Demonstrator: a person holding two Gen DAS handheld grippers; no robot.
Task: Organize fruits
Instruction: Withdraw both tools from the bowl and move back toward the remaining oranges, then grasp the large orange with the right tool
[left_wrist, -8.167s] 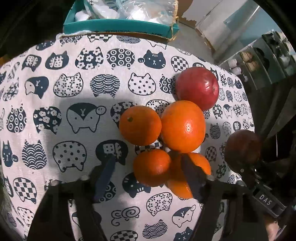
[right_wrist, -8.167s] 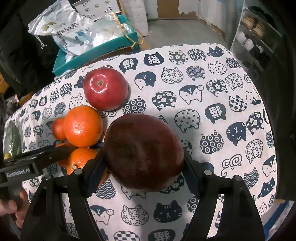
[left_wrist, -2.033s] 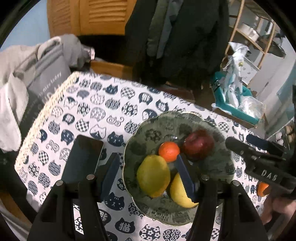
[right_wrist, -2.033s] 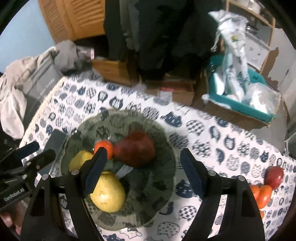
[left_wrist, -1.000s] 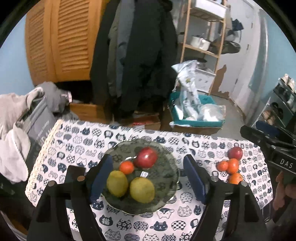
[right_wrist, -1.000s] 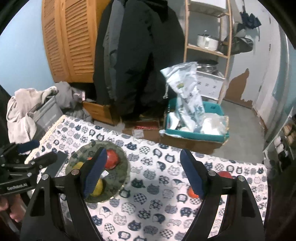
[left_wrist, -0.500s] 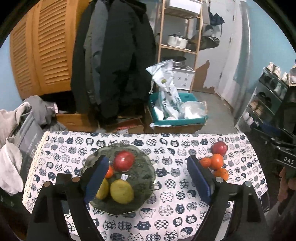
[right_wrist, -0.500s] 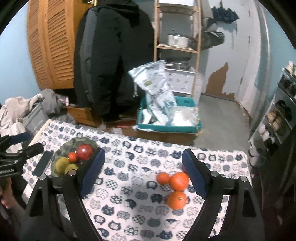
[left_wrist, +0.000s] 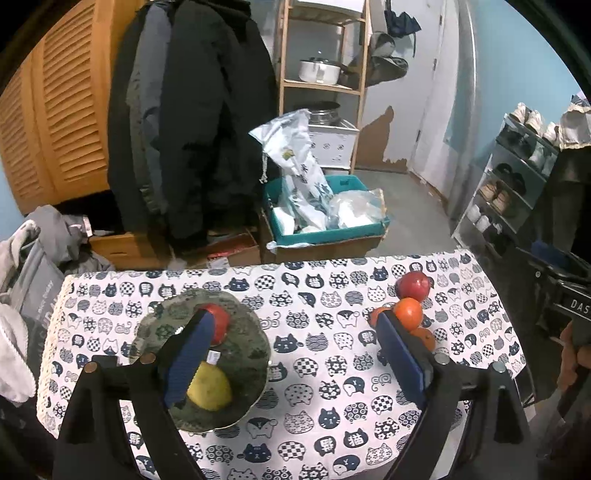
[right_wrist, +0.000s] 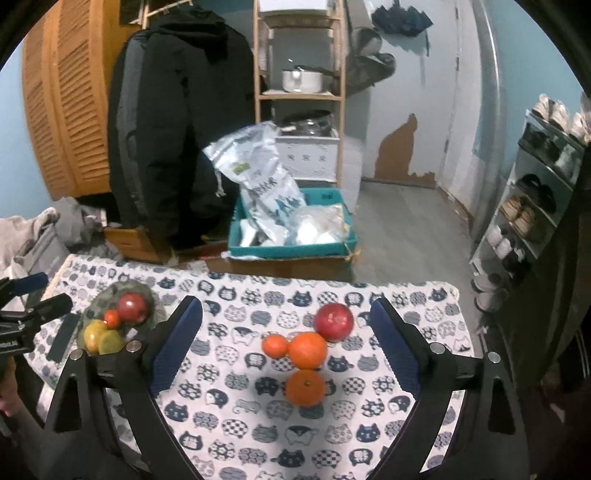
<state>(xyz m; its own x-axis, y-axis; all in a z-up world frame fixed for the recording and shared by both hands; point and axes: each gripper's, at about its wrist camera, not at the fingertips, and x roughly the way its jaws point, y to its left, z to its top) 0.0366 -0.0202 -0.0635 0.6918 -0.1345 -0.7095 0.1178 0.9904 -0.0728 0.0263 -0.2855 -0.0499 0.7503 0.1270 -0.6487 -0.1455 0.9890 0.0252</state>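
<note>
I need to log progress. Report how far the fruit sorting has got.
Done: the plate holds a red apple, a small orange and two yellow fruits. In hand: nothing; left gripper and right gripper are empty, just opened. Left: a red apple and three oranges on the tablecloth.

Bare tabletop (right_wrist: 229, 373) open to you between the plate (right_wrist: 147, 295) and the oranges (right_wrist: 307, 350), red apple (right_wrist: 334, 321) touching behind the oranges.
</note>
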